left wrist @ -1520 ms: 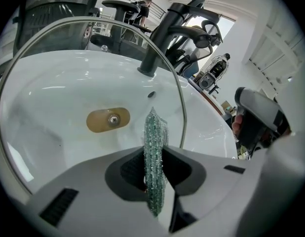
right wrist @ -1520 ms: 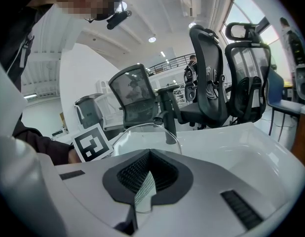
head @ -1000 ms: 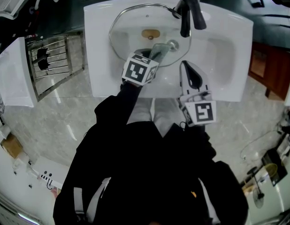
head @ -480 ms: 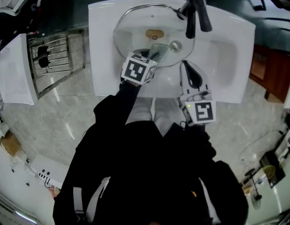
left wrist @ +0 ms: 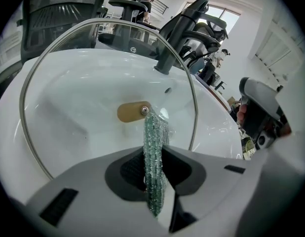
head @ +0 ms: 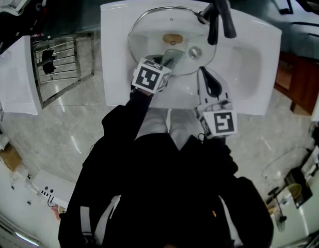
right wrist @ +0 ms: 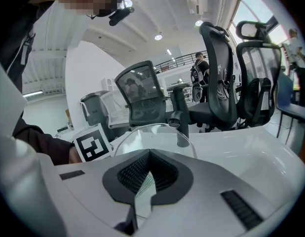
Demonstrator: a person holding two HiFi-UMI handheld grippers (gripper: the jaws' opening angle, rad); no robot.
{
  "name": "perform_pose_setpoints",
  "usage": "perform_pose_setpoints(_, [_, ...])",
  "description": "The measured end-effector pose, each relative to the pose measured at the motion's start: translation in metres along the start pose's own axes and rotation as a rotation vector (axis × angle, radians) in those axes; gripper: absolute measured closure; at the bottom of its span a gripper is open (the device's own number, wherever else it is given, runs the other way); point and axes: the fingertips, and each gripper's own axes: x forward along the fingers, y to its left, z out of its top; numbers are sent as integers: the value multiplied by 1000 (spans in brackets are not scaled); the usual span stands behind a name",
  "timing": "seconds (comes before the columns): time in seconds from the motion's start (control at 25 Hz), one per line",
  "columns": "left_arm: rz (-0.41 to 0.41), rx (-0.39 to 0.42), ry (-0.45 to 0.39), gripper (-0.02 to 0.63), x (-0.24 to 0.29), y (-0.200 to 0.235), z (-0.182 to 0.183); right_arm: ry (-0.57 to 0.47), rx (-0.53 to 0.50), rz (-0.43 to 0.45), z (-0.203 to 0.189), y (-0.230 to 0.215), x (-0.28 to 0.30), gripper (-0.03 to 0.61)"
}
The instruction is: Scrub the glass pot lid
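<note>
The glass pot lid (head: 149, 35) lies tilted over the white sink basin, its knob (head: 193, 51) toward the right. My left gripper (head: 167, 62) reaches over the lid's near side, shut on a green mesh scrubbing cloth (head: 173, 57). In the left gripper view the cloth (left wrist: 155, 152) stands up between the jaws, with the lid's rim (left wrist: 29, 73) arching over the basin and the brass drain plug (left wrist: 133, 111). My right gripper (head: 203, 72) is at the lid's near right edge. In the right gripper view its jaws are shut on the lid's thin edge (right wrist: 145, 191).
A black faucet (head: 220, 15) rises at the sink's back right, above the lid. The sink's flat white rim (head: 252, 50) extends right. A metal rack (head: 61, 66) stands on the floor at the left. Black office chairs (right wrist: 226, 88) stand behind the sink.
The head view has drifted, so the sink sits a little further right. The left gripper with the cloth has shifted slightly left across the lid. The right gripper keeps its hold.
</note>
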Motion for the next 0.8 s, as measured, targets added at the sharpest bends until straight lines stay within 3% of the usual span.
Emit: perform_pose_setpoints(0.8, [51,72,56,538,-13,17,-9,11,-5,12,4,2,8,589])
